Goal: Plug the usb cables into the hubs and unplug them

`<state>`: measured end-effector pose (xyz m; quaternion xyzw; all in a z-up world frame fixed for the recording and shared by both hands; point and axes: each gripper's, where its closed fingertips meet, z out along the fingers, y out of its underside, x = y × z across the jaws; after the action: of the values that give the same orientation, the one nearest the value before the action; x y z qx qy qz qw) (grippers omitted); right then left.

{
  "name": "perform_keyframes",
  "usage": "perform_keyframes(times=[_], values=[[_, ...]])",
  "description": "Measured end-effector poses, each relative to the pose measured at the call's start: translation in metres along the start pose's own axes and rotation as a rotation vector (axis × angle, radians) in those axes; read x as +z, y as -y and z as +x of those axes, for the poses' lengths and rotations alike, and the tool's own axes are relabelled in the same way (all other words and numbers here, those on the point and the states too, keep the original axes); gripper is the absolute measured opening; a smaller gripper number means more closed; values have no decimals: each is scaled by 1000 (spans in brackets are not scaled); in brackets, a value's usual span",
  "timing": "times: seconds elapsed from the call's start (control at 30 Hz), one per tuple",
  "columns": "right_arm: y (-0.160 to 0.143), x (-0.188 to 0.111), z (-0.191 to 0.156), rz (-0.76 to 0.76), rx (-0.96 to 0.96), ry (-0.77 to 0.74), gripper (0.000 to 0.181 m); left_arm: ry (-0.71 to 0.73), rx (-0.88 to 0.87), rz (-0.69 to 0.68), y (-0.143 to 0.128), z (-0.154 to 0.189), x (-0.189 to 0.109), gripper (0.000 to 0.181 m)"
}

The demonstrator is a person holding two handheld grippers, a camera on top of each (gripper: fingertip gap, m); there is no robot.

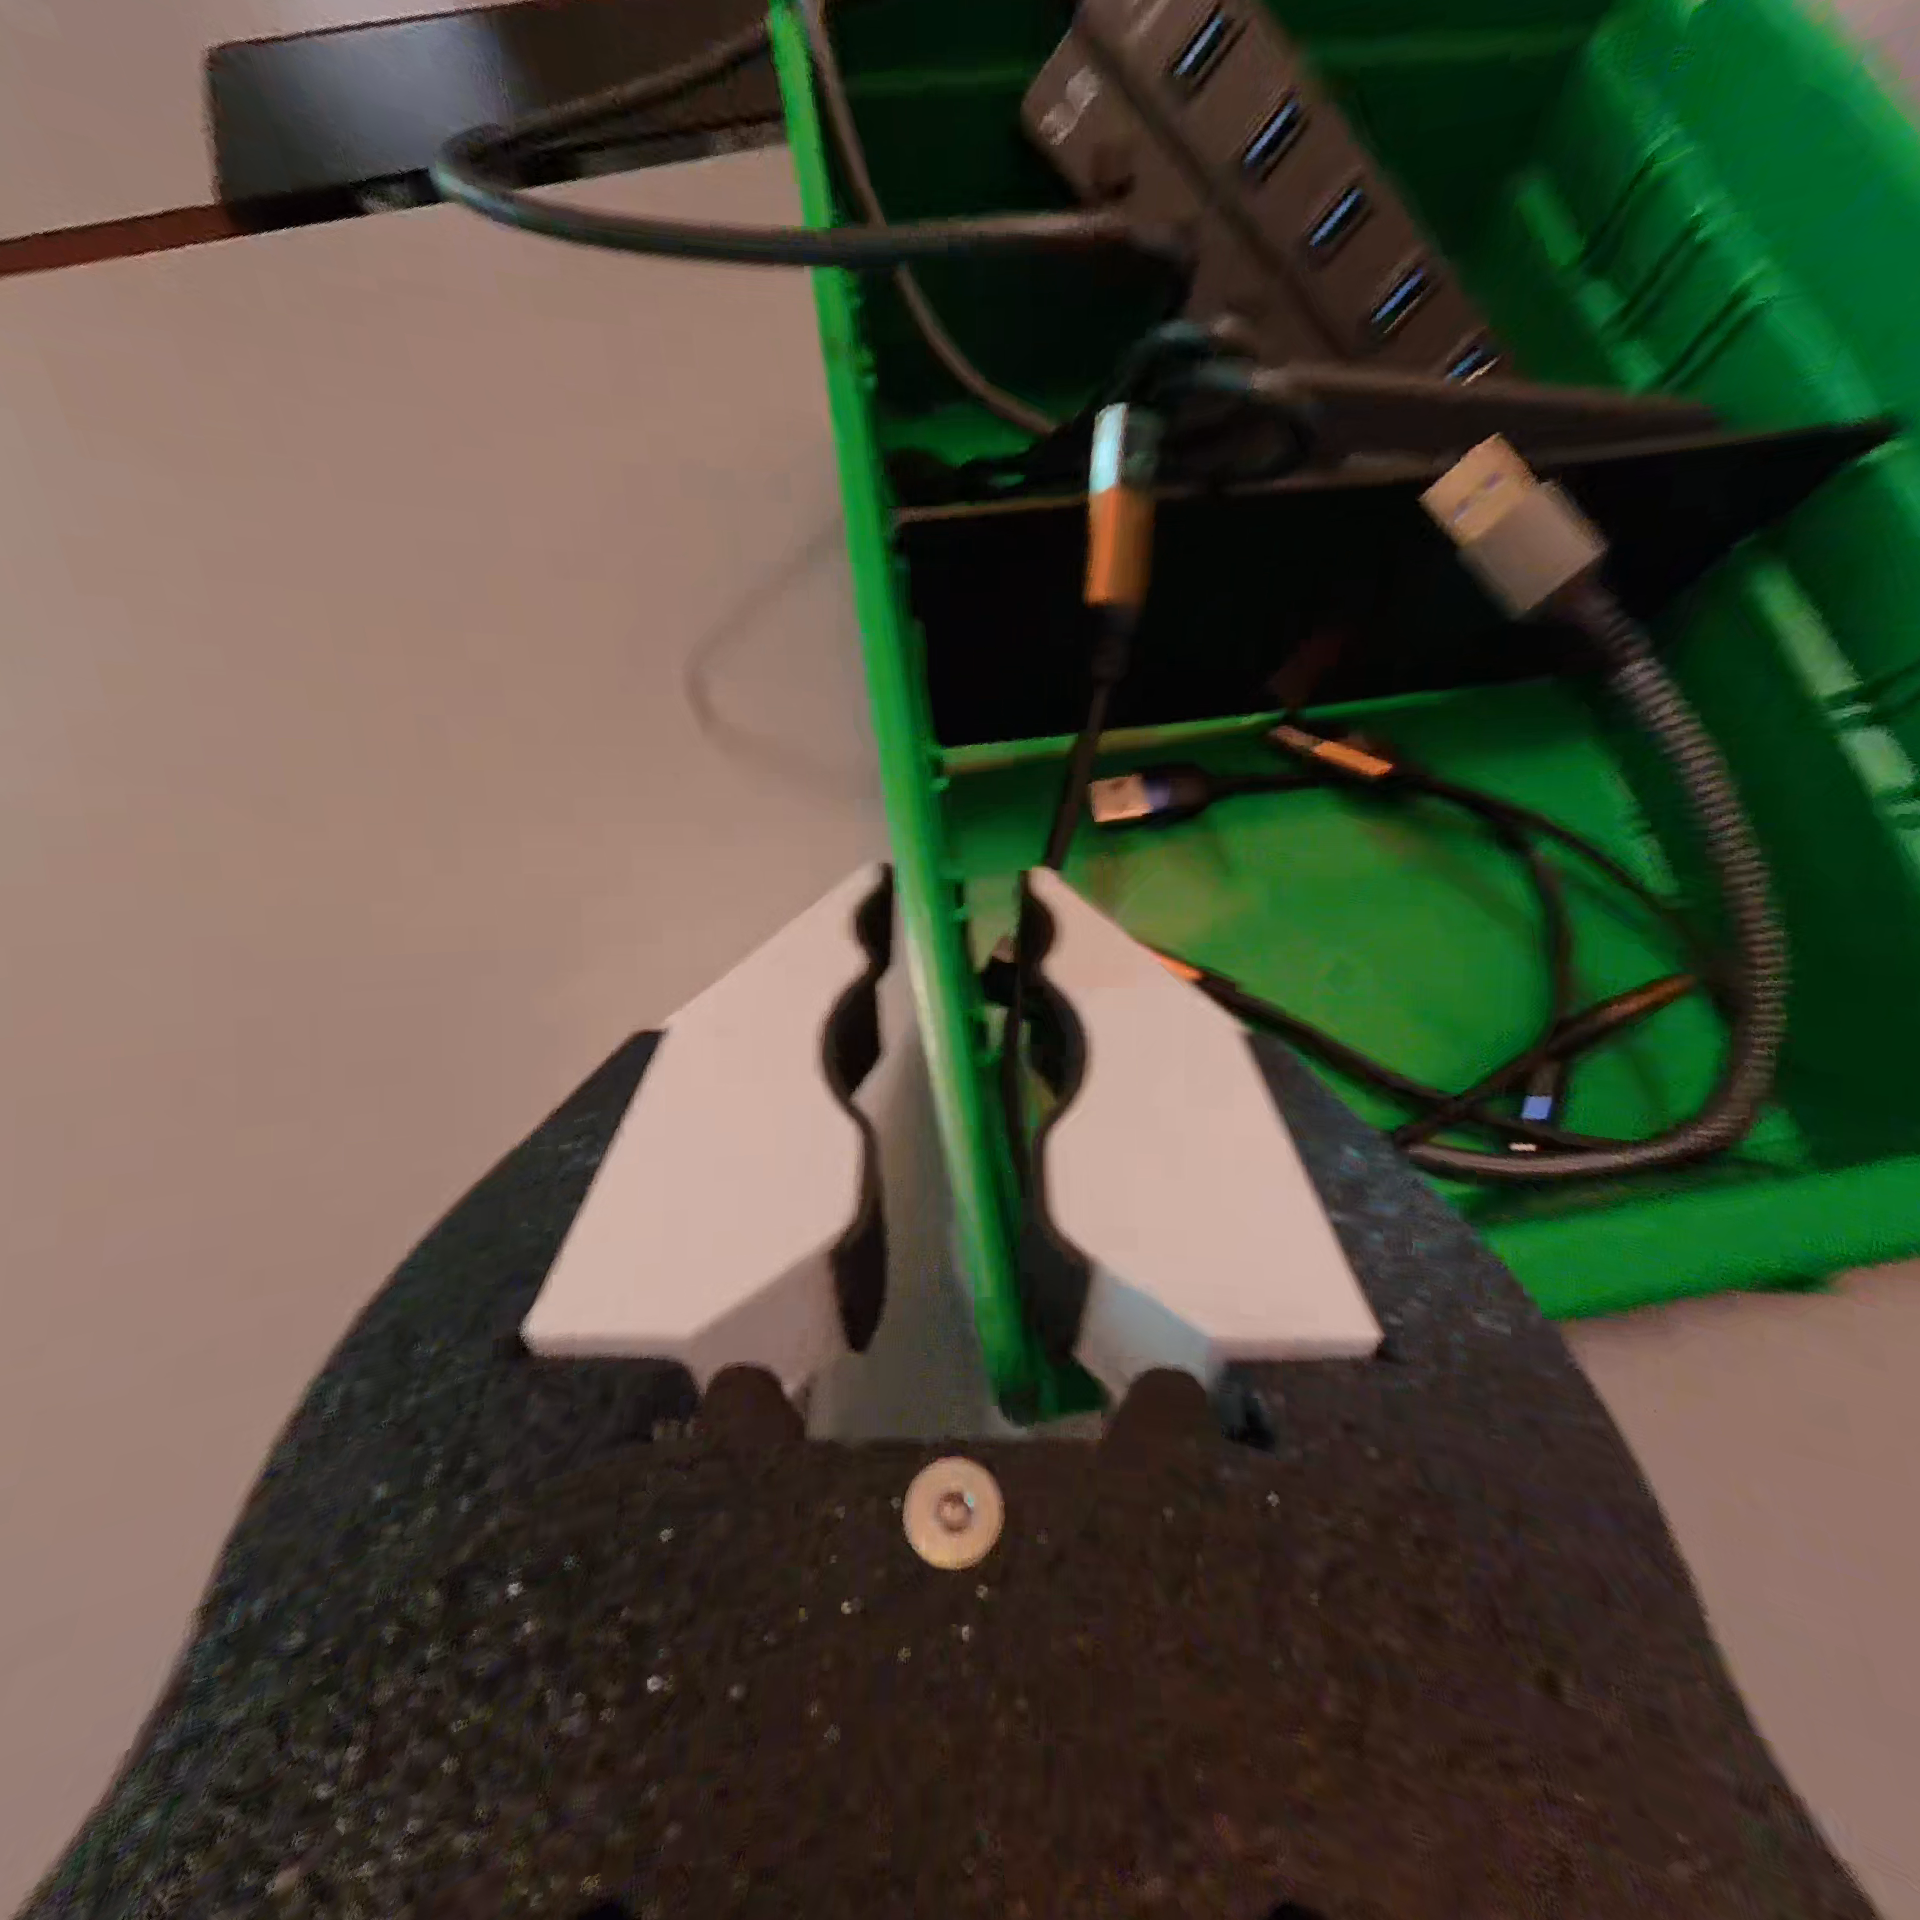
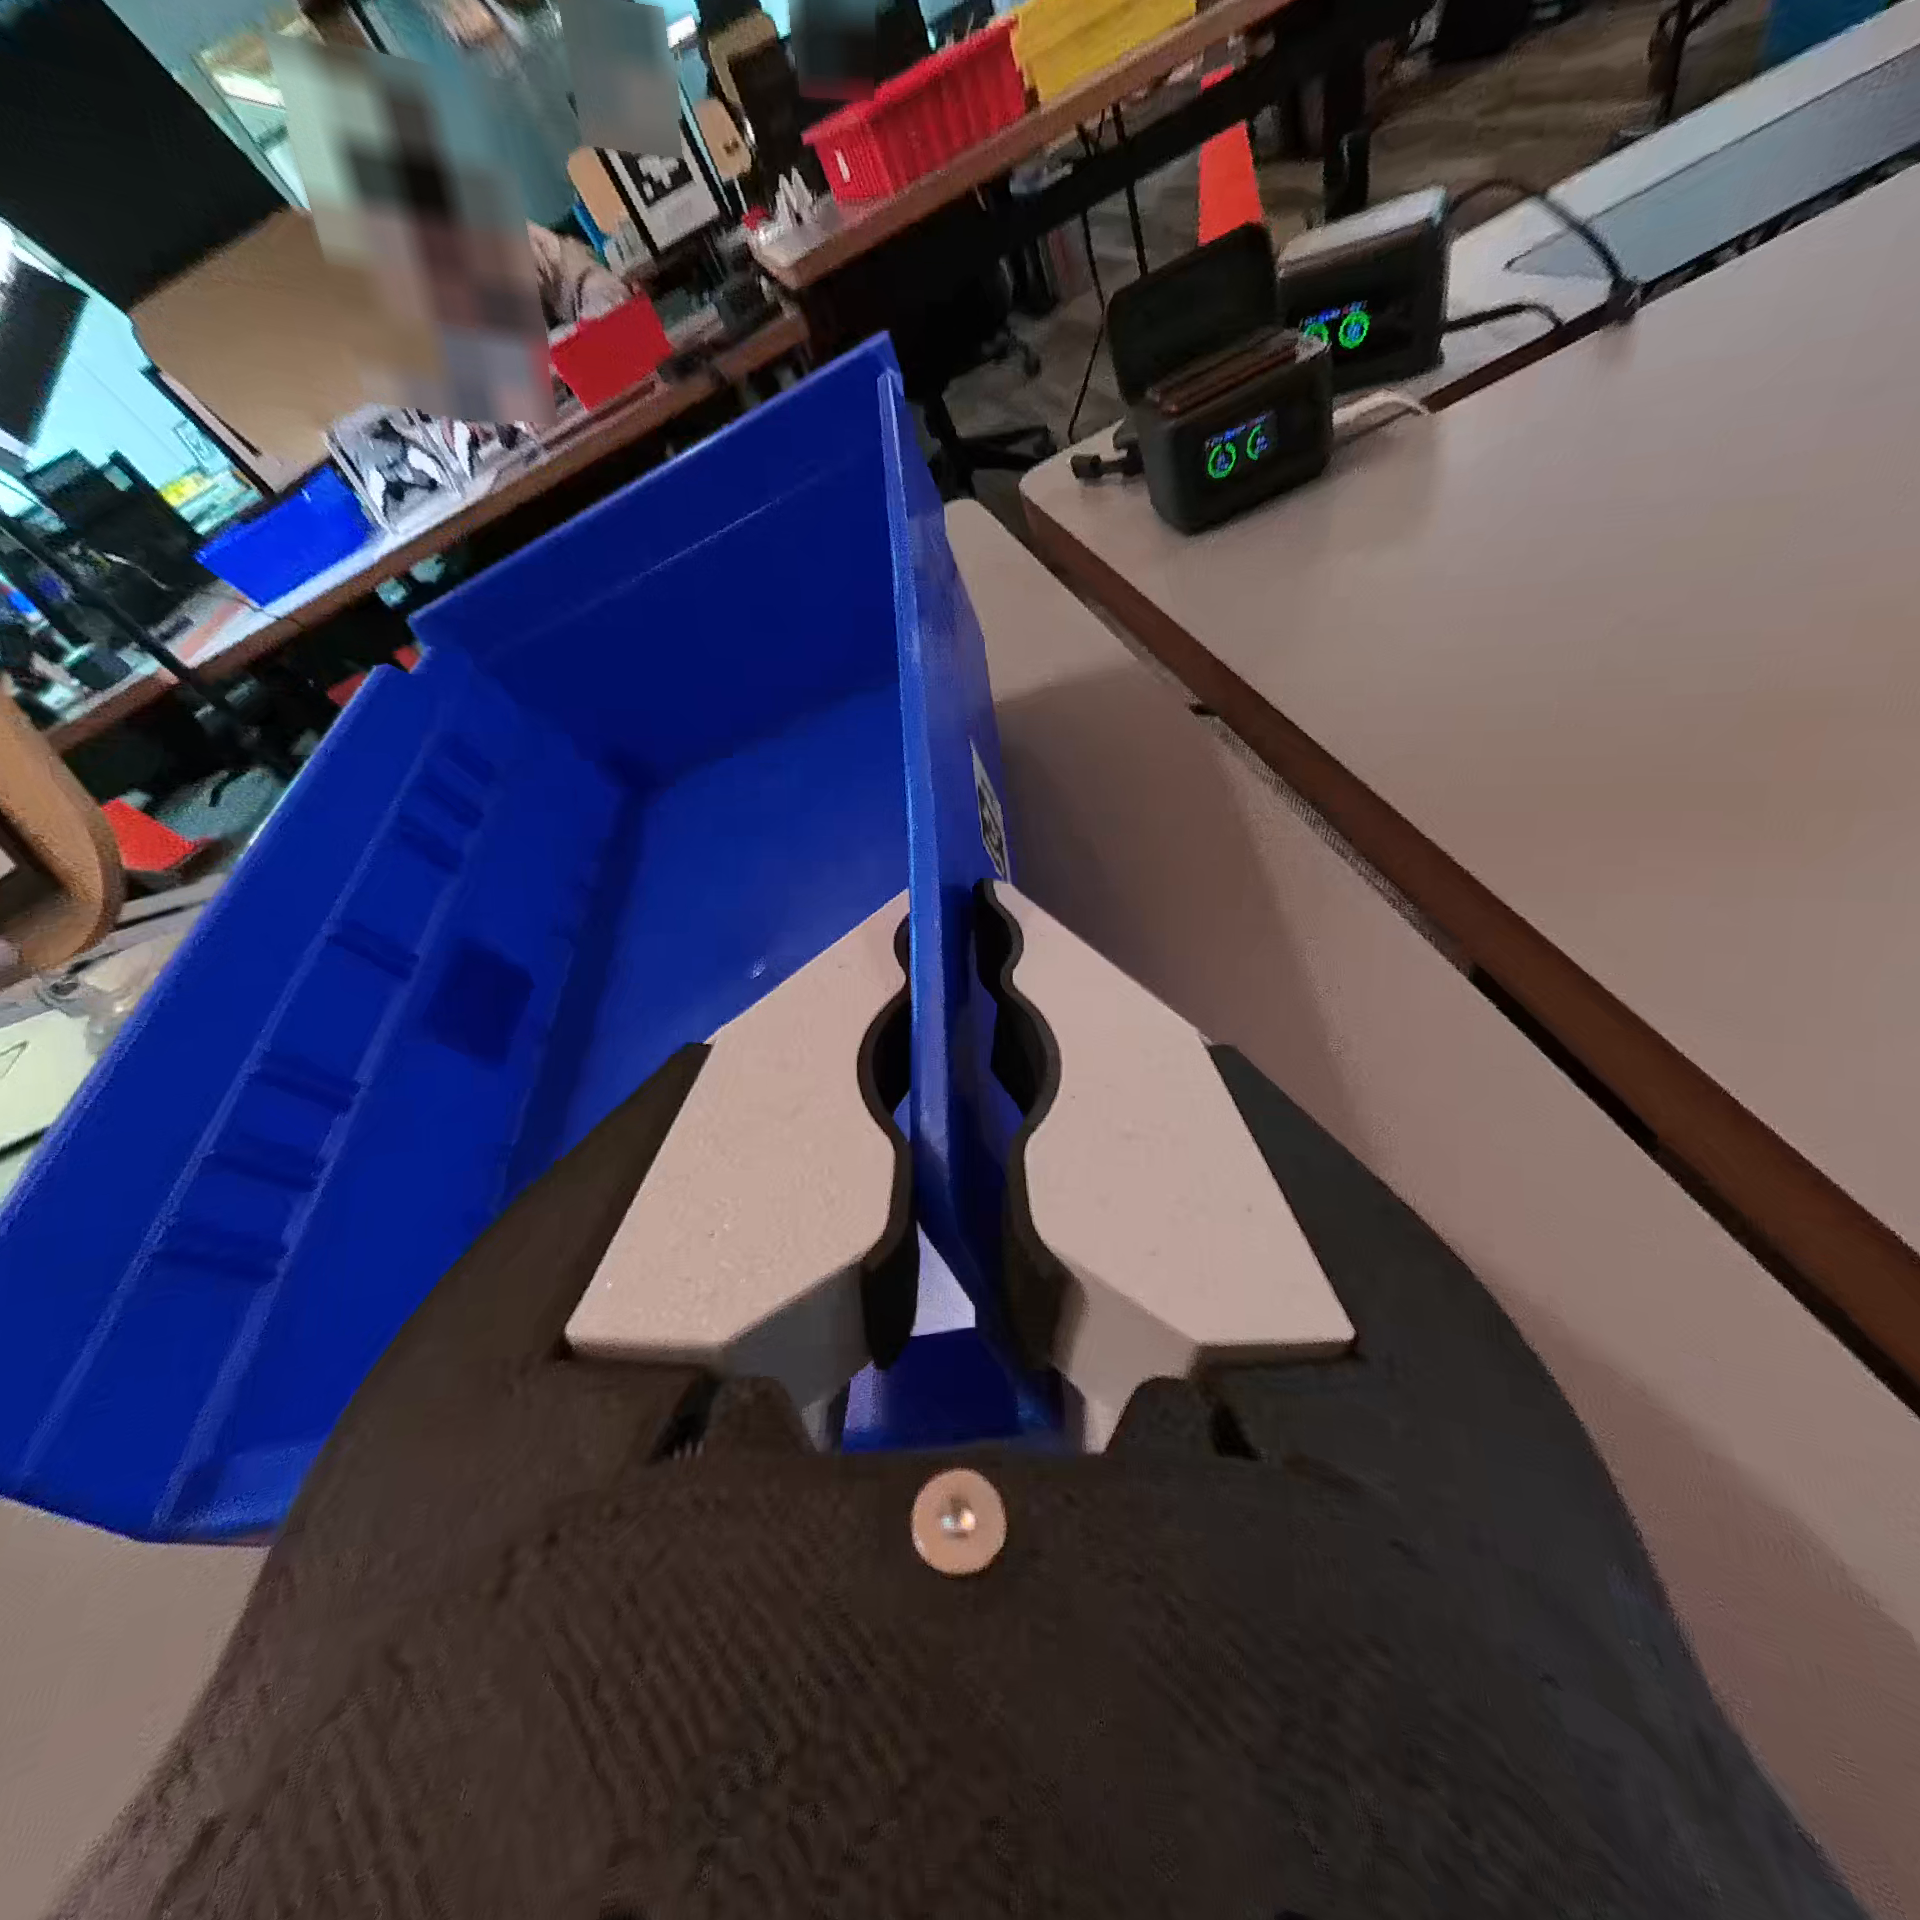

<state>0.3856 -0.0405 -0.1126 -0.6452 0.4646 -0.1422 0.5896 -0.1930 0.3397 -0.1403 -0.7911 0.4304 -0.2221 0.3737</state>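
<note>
Left wrist view: the left gripper (image 1: 958,914) clamps the green bin (image 1: 1714,312) by its side wall; inside lie the USB hub (image 1: 1278,177) and loose cables (image 1: 1507,997) (bare table outside). Right gripper (image 2: 951,935) pinches the blue bin (image 2: 540,935) wall, its floor bare

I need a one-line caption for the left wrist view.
Left tool straddling the wall of a green bin containing a USB hub and loose cables.

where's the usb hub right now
In the left wrist view the black usb hub sits upper right, tilted inside the green bin, beyond the black divider. The loose cables lie in the nearer compartment.
</note>
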Motion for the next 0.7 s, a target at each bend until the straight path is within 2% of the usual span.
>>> perform_keyframes(times=[0.03, 0.1, 0.23, 0.3, 0.37, 0.43, 0.5, 0.6, 0.7], values=[[-3, 6, 0, -21, 9, 3, 5, 34, 37, -5, -2, -5, 1, 7], [-7, 17, -1, -43, 20, 17, 6, 73, 63, 16, -1, -9, 2, 3], [-4, 34, -8, -57, 16, 54, 7, 81, -23, 61, 2, -21, 4, 2], [-3, 34, -15, -88, 12, 90, 22, 109, -57, 66, 1, -33, 3, 2], [9, 22, -8, -49, -58, 8, 55, 142, -73, 73, 0, -47, 0, 2], [28, 2, -16, 22, -175, -43, 75, 179, -76, 75, -2, -62, -2, 2], [41, -17, -51, 95, -257, 14, 82, 216, -79, 75, -3, -82, -4, 2], [42, -41, -136, 160, -328, 237, 83, 223, -92, 68, 0, -111, -2, 2], [14, -63, -232, 162, -360, 531, 78, 206, -126, 53, 6, -140, 6, 7]])
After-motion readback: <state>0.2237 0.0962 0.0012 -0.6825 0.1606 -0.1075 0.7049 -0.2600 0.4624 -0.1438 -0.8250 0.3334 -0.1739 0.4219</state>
